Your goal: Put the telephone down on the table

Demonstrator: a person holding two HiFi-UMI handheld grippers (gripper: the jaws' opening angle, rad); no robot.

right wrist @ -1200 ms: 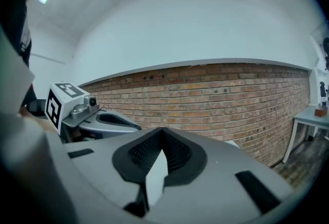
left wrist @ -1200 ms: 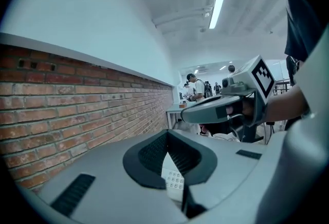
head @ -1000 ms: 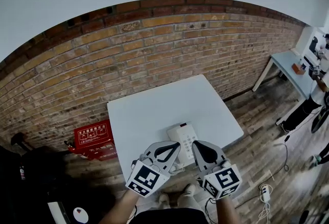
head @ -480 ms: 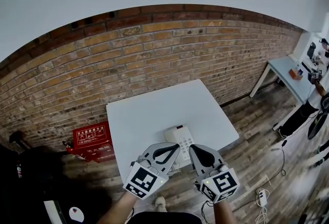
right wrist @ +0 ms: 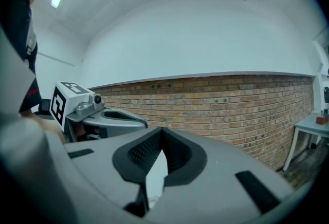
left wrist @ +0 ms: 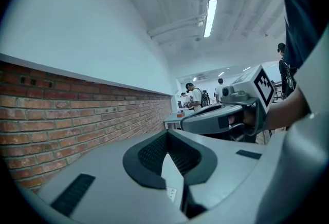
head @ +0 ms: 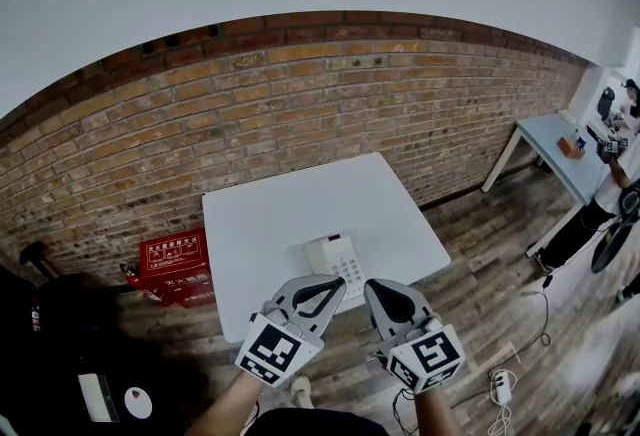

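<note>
The white telephone (head: 335,259) lies flat on the white table (head: 270,224), near its front edge, keypad up. Both grippers hover just in front of it, toward me, and neither touches it. My left gripper (head: 337,282) is shut with nothing in it, and my right gripper (head: 371,287) beside it is shut and empty too. In the left gripper view the closed jaws (left wrist: 169,138) point level at the brick wall, with the right gripper (left wrist: 226,115) alongside. In the right gripper view the closed jaws (right wrist: 162,135) face the wall, with the left gripper (right wrist: 97,115) beside them.
A brick wall (head: 300,94) runs behind the table. A red box (head: 170,259) sits on the floor at the table's left, with a dark bag (head: 60,324) nearer me. At far right stand another table (head: 555,139) and a person (head: 610,194). Cables (head: 497,384) lie on the wood floor.
Both grippers have drawn back toward me and risen slightly, away from the telephone. The telephone stays on the table, now clear of the fingertips.
</note>
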